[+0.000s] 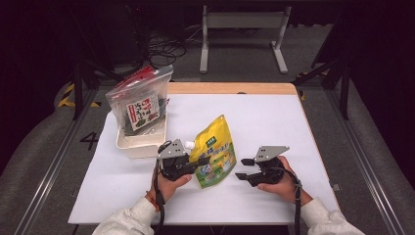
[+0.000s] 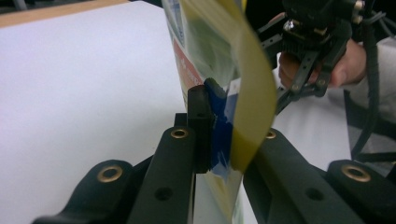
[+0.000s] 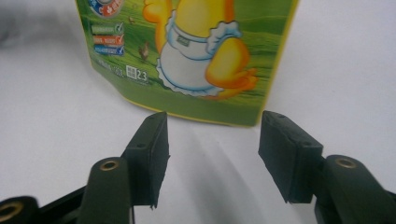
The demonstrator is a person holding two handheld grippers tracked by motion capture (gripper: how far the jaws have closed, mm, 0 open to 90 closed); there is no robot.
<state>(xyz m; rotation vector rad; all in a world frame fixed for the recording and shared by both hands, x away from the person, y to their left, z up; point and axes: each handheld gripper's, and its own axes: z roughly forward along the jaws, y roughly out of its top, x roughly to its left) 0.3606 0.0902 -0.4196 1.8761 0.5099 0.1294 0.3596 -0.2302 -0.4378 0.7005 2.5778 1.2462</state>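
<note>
A yellow-green stand-up pouch [image 1: 214, 151] with a white spout and a cartoon chick print stands on the white table [image 1: 274, 122] near its middle front. My left gripper [image 1: 195, 164] is shut on the pouch's left edge; in the left gripper view the pouch [image 2: 219, 70] is pinched edge-on between the black pads [image 2: 200, 126]. My right gripper [image 1: 245, 169] is open just right of the pouch, apart from it. In the right gripper view its jaws stand wide, with the pouch's bottom edge [image 3: 196, 65] just beyond the fingertips [image 3: 214, 154].
A white tub [image 1: 139, 142] at the table's left holds a clear zip bag [image 1: 139, 100] with a red seal and dark snack packs. A wooden strip runs along the far table edge [image 1: 230, 88]. A metal frame [image 1: 242, 34] and cables lie on the floor beyond.
</note>
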